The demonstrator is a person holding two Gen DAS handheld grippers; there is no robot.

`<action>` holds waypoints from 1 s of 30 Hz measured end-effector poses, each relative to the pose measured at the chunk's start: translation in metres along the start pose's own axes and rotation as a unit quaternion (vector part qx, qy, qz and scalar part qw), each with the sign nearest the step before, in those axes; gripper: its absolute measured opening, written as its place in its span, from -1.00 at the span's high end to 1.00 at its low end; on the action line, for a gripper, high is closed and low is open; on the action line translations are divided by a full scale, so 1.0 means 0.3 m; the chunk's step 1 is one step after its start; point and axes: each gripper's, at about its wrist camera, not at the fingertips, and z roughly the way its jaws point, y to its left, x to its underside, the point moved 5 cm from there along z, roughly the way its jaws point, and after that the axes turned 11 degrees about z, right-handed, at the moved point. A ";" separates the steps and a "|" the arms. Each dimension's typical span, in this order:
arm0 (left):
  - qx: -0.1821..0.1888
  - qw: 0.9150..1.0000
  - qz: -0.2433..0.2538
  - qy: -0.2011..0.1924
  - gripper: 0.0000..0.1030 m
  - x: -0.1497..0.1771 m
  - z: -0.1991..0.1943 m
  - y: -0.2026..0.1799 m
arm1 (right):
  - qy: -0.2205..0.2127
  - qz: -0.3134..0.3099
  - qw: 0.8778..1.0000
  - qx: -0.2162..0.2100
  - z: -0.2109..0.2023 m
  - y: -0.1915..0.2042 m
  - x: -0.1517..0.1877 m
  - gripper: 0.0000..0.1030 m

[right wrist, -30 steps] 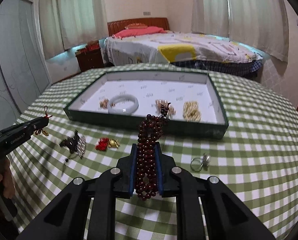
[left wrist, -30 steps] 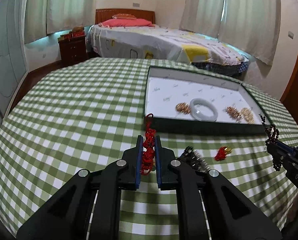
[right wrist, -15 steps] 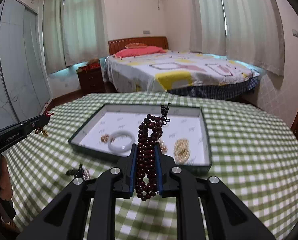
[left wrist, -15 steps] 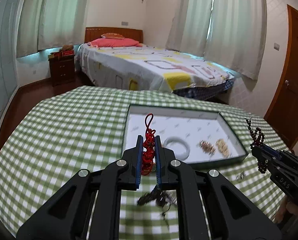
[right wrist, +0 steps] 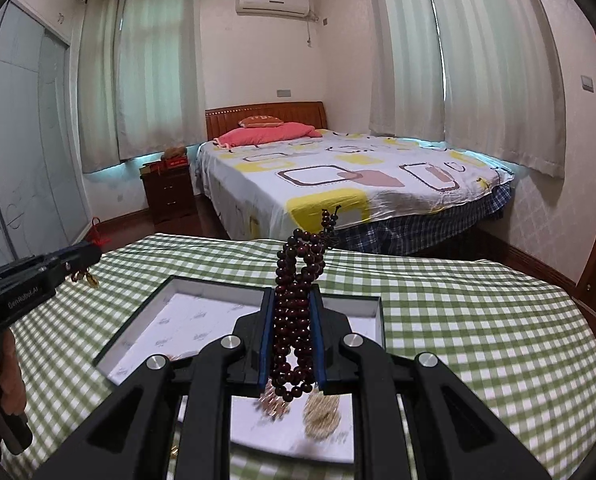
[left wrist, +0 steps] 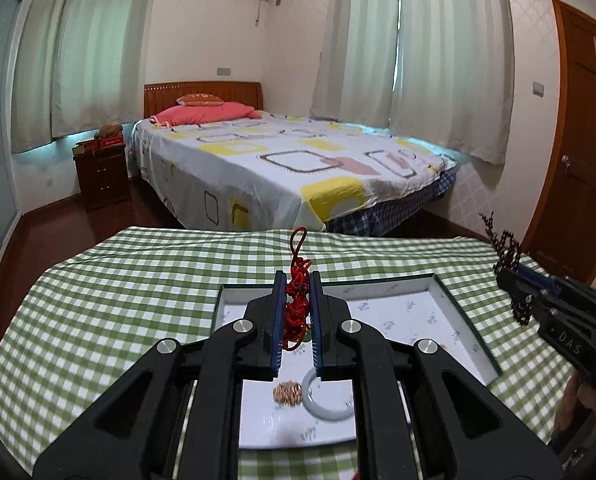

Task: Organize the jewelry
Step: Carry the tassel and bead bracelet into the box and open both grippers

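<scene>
Above the tray (left wrist: pixel 476 354), each gripper (left wrist: pixel 298 300) (right wrist: pixel 293 316) clamps its jewelry upright: red knot (left wrist: pixel 296 300), bead strand (right wrist: pixel 293 312).

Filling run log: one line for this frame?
left gripper: shut on red knot charm | right gripper: shut on dark bead strand | both over tray
</scene>
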 end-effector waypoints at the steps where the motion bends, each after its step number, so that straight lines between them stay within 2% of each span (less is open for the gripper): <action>1: 0.000 1.000 0.002 0.007 0.78 0.005 0.034 -0.002 | 0.003 0.001 1.000 0.001 0.020 -0.010 -0.001 0.67; 6: 0.004 0.999 0.000 0.054 0.78 0.067 0.197 0.000 | 0.037 0.008 0.999 0.007 0.144 -0.057 0.034 0.67; 13: 0.016 0.991 -0.015 0.134 0.78 0.150 0.420 0.011 | 0.102 0.011 0.994 0.022 0.305 -0.095 0.112 0.67; 23: 0.028 0.979 -0.026 0.199 0.78 0.219 0.512 0.020 | 0.175 0.014 0.984 0.042 0.390 -0.119 0.177 0.66; 30: 0.037 0.975 -0.024 0.216 0.77 0.232 0.533 0.005 | 0.190 0.026 0.980 0.044 0.406 -0.140 0.193 0.52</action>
